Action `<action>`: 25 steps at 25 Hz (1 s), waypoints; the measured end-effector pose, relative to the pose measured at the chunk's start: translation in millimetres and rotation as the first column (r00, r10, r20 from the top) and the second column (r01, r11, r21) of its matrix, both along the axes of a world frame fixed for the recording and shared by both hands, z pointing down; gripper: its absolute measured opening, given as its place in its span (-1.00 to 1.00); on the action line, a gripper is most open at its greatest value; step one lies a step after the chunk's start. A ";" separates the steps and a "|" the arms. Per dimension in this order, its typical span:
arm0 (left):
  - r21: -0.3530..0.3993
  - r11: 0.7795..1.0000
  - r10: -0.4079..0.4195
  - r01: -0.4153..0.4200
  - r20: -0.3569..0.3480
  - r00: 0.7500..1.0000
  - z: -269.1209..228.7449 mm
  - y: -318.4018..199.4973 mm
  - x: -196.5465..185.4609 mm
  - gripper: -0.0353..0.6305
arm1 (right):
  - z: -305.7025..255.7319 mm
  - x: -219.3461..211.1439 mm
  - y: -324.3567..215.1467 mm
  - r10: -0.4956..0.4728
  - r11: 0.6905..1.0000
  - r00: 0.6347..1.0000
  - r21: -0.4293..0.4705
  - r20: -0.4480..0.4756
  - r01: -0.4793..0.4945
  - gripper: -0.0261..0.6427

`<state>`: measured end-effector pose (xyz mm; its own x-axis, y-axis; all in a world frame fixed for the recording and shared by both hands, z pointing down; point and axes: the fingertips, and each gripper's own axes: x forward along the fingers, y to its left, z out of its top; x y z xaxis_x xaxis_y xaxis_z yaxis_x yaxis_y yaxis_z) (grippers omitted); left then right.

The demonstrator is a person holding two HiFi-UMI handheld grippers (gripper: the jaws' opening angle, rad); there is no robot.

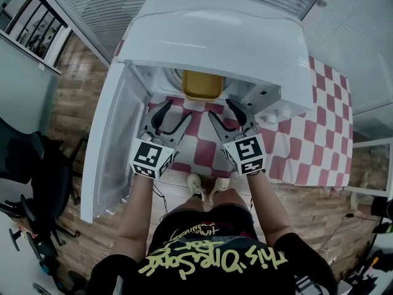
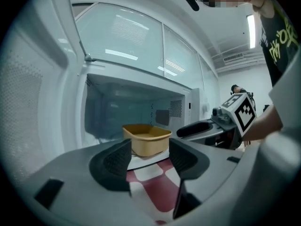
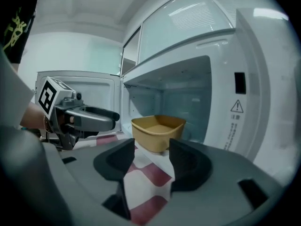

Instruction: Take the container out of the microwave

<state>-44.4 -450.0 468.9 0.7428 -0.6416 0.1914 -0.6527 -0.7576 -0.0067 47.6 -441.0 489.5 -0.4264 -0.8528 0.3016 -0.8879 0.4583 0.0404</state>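
Hovering side by side in front of the open microwave point(image 1: 215, 39), the left tool point(image 1: 175, 117) and the right tool point(image 1: 222, 110) both point into its mouth. Each has its jaws spread wide with only air between them: released, gripping nothing.

The tan container point(image 1: 201, 85) sits upright inside the cavity, near the front opening. It is an open rectangular tub with rounded corners, and nothing shows inside it. In each gripper view it lies straight ahead through the gap of the jaws, clearly beyond the fingertips and touched by neither tool. In the head view the 2 tools flank it from below, the left one to its left and the right one to its right, both apart from its rim.

The microwave door point(image 1: 104, 146) stands swung open to the left, just beside the left tool. A red-and-white checked cloth point(image 1: 319, 103) covers the counter point(image 1: 307, 158) under the microwave and under both tools — its squares show between the jaws in both gripper views. Each tool carries a cube point(image 1: 151, 158) with black-and-white square markers at its rear.

The person's forearms point(image 1: 138, 208) reach forward from the bottom of the head view. Between them 2 pale shoes point(image 1: 206, 186) stand on a wood-pattern floor point(image 1: 67, 109). A dark office chair point(image 1: 27, 165) stands at the far left — well apart from the counter.
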 end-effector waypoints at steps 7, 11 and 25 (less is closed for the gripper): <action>-0.014 1.000 0.006 -0.006 0.019 1.000 8.7 -15.8 8.4 -0.14 | 4.1 2.9 -16.4 0.040 0.999 0.999 0.016 -0.028 -0.040 -0.25; -0.033 0.999 0.021 -0.020 0.028 0.999 15.7 -22.3 14.8 -0.13 | 10.7 -1.5 -22.8 0.037 0.999 0.999 0.000 -0.035 -0.037 -0.24; -0.068 0.997 0.048 -0.044 0.049 0.998 37.2 -37.8 31.2 -0.12 | 18.4 -11.3 -35.0 0.027 1.000 0.999 0.006 -0.033 -0.027 -0.24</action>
<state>-13.2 -487.8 506.2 0.7593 -0.5916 0.2711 -0.6174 -0.7866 0.0128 36.3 -476.0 507.8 -0.3931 -0.8654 0.3106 -0.8981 0.4339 0.0723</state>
